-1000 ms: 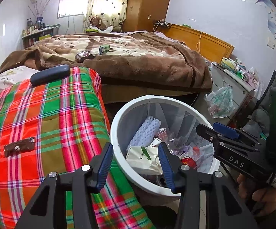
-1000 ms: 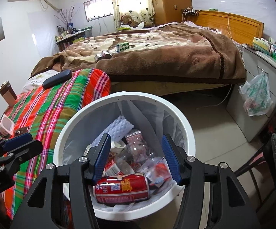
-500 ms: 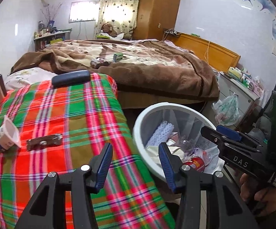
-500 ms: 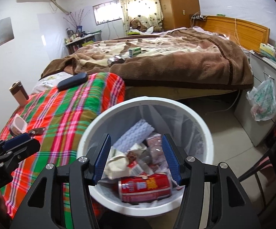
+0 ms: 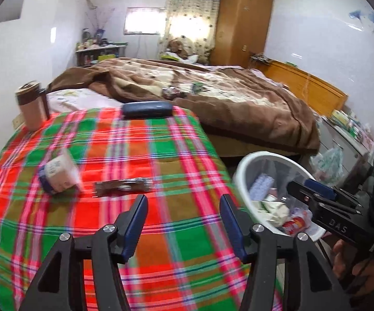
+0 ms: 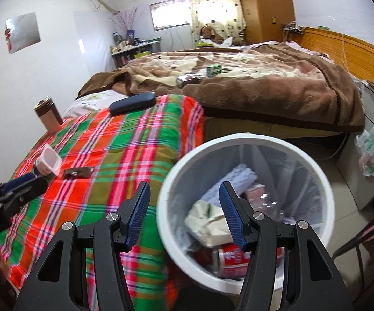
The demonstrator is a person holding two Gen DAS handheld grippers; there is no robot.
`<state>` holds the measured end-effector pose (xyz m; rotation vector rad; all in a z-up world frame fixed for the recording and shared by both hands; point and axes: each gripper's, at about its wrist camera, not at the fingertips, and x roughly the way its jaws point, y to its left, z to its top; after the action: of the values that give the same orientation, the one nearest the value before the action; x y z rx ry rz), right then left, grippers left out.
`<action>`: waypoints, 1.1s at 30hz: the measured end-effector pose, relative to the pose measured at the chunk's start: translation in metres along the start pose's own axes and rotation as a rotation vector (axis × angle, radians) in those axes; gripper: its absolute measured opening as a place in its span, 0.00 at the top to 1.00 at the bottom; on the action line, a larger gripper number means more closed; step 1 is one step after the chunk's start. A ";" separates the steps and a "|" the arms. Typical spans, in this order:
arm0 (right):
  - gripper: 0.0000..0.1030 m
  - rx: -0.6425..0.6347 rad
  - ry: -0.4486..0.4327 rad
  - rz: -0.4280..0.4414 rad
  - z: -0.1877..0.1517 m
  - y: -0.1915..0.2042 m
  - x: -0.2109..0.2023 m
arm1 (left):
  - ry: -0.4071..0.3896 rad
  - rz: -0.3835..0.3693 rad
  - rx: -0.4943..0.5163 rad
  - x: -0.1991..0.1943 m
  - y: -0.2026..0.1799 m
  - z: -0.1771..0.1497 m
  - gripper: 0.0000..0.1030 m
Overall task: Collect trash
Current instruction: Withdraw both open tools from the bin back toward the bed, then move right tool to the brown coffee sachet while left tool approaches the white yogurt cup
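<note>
Item: left gripper (image 5: 183, 217). Fingers spread wide, holding nothing; poised above the plaid-covered worktop (image 5: 124, 235), aimed toward the remaining litter, likely for the next pickup.

Item: yogurt cup (image 5: 58, 173). Tipped on its side on the plaid cloth, left of centre; blurred in the left view.

Item: brown wrapper (image 5: 123, 186). Flat, just beside the cup.

Item: white bin (image 6: 241, 140). On the floor against the worktop's right edge, placed within reach of a drop; holds a red can (image 6: 235, 259), crumpled paper and plastic.

Item: right gripper (image 6: 184, 215). Fingers parted, empty, hovering at the bin's rim.

Item: dark case (image 5: 146, 108) and brown tumbler (image 5: 31, 108). At the far edge; probably not trash.
</note>
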<state>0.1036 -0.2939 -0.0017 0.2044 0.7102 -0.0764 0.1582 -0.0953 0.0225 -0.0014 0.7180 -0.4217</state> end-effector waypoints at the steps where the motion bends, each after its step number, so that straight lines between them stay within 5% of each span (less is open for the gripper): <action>1: 0.45 -0.005 0.003 0.011 0.000 0.005 0.002 | -0.003 0.010 -0.013 -0.002 0.009 0.000 0.43; 20: 0.45 -0.153 0.078 0.152 0.008 0.086 0.040 | 0.016 0.184 -0.135 -0.008 0.136 0.000 0.35; 28: 0.44 -0.273 0.142 0.262 0.016 0.121 0.068 | 0.059 0.210 -0.088 0.010 0.161 0.006 0.34; 33: 0.44 -0.391 0.179 0.257 0.015 0.141 0.087 | 0.091 0.213 -0.033 0.025 0.167 0.014 0.33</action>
<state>0.1985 -0.1592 -0.0254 -0.0744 0.8563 0.3280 0.2469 0.0465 -0.0071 0.0629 0.8057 -0.2066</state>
